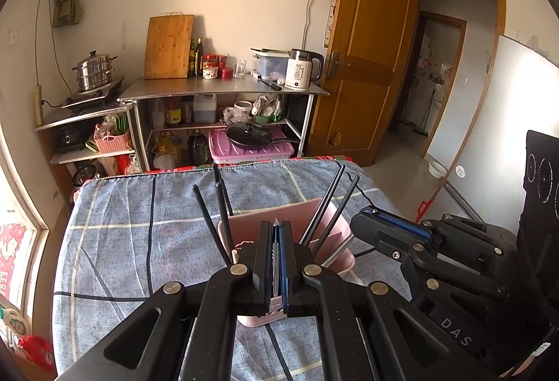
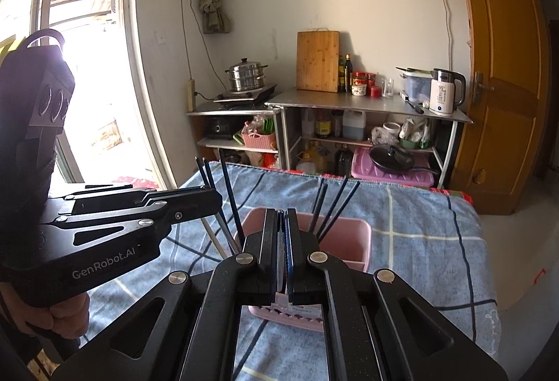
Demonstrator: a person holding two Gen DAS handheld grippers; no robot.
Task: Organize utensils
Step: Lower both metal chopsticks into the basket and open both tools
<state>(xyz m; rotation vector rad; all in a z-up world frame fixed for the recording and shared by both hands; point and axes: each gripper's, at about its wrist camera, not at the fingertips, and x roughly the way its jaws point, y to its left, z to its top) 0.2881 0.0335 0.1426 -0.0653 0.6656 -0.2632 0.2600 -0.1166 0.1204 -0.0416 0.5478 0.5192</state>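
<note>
A pink utensil holder (image 1: pixel 335 234) stands upright on the checked blue cloth (image 1: pixel 115 241) of the tabletop, just ahead of both tools. At its left side, dark chopsticks (image 1: pixel 206 217) rise with their long axes steep, tips leaning up and to the left. At its right side, more dark chopsticks (image 1: pixel 326 203) lean up and to the right. The left tool (image 1: pixel 277 227) has its fingers pressed together, with nothing held. The right tool (image 2: pixel 282 217) is likewise closed and empty.

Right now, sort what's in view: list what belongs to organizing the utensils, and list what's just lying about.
Belongs to the job:
- pink utensil holder
- black chopsticks standing in it
- left gripper, right gripper, both shut

Just lying about:
- kettle
- cutting board
- steamer pot
- frying pan
</note>
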